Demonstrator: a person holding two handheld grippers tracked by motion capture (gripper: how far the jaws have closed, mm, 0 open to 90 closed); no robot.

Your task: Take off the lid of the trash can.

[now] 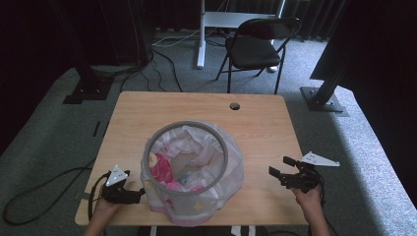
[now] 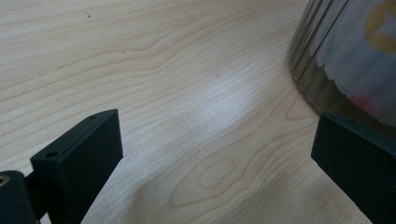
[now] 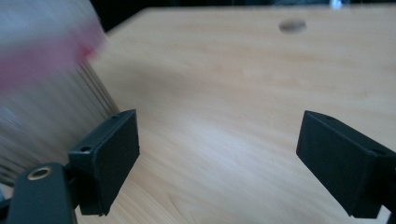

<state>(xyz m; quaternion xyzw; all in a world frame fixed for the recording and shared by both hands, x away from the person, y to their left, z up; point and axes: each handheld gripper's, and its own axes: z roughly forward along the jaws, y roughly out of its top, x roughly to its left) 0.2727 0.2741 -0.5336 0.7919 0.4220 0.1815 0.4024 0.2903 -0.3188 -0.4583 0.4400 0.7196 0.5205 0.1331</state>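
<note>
One lined bin (image 1: 193, 169), two wide-jawed grippers (image 1: 129, 192) (image 1: 279, 168) flanking it.

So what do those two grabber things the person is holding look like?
The left gripper is black, with a grey three-cornered plate on top and a black cable trailing off the table. The right gripper is black too, with its own pale triangular plate. Up close, each has two flat, blocky black jaws with small screw holes. No sleeves show.
</note>
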